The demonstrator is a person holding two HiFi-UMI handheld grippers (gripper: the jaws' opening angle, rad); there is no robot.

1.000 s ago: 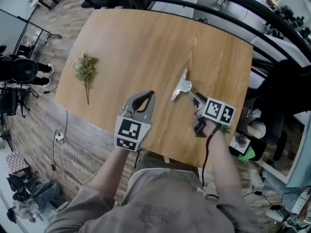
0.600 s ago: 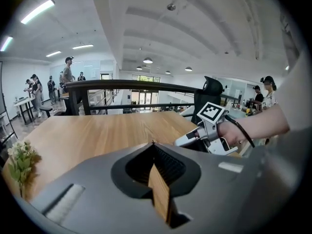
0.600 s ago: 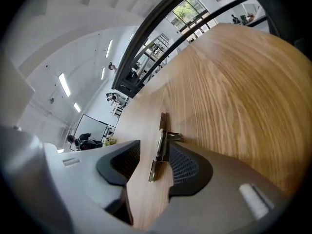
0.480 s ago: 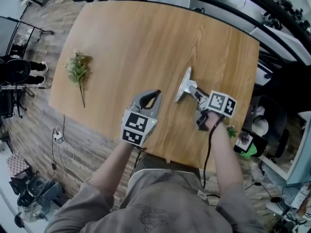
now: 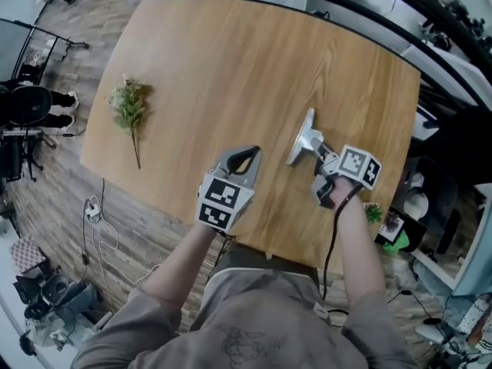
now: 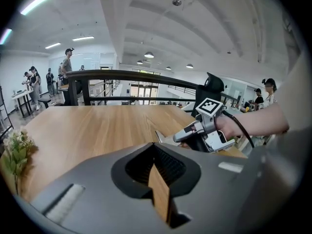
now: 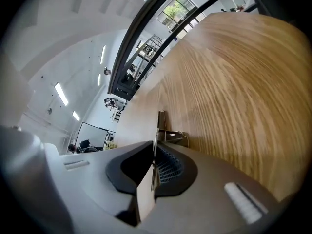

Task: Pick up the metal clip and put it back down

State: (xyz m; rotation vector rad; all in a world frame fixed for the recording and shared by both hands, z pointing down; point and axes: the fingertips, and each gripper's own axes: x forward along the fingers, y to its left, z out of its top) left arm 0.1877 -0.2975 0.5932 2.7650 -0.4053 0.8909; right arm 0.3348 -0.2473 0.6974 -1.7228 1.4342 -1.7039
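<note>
The metal clip (image 5: 305, 137) lies on the wooden table (image 5: 231, 60), right of the middle, its wide silver plate pointing away from me. My right gripper (image 5: 320, 151) has just been closing and is now shut on the clip's near handle. In the right gripper view a thin metal lever of the clip (image 7: 160, 125) runs in between the pads. My left gripper (image 5: 254, 151) hovers just left of the clip, shut and holding nothing. The left gripper view shows its tips (image 6: 155, 145) meeting, with the right gripper (image 6: 181, 137) and the clip (image 6: 162, 137) beyond.
A green plant sprig (image 5: 128, 108) lies near the table's left edge, also seen in the left gripper view (image 6: 14, 150). The table's near edge (image 5: 254, 241) is right behind both grippers. A dark railing (image 6: 126, 76) and standing people are beyond the far edge.
The right gripper's jaws have closed on the clip's handle. Both grippers have sunk closer to the tabletop. The clip lies in the same place.
</note>
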